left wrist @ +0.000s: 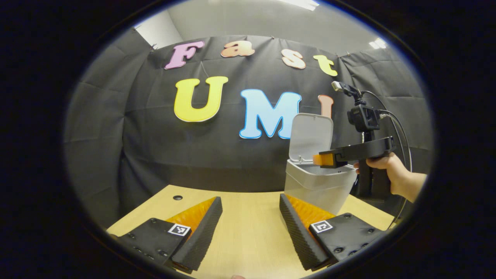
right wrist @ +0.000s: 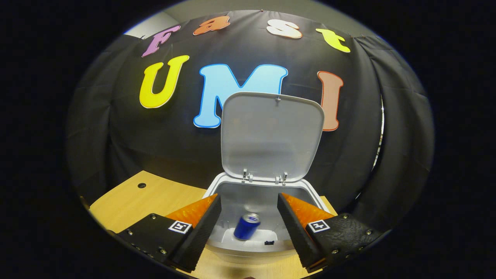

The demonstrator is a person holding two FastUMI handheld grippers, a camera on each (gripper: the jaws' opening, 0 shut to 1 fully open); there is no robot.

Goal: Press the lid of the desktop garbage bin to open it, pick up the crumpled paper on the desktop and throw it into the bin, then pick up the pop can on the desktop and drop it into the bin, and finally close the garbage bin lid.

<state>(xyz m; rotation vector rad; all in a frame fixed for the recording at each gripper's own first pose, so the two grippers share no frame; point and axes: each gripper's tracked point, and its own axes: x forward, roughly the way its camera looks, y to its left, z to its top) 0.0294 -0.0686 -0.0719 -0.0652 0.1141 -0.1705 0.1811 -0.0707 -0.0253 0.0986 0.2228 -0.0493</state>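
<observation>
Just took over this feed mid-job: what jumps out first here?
The light grey plastic garbage bin on the pale wooden desktop stands with its lid up. A blue pop can is inside it, seen between the open right gripper fingers. The left gripper is open over bare desktop.

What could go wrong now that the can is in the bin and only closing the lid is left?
1. The right tongs hang open right over the bin mouth, so the lid could come down on them if closed before they pull back.
2. The lid stands upright; a hard push could tip or slide the light bin on the table.
3. The can lies tilted inside, though it looks too low to block closing.
</observation>
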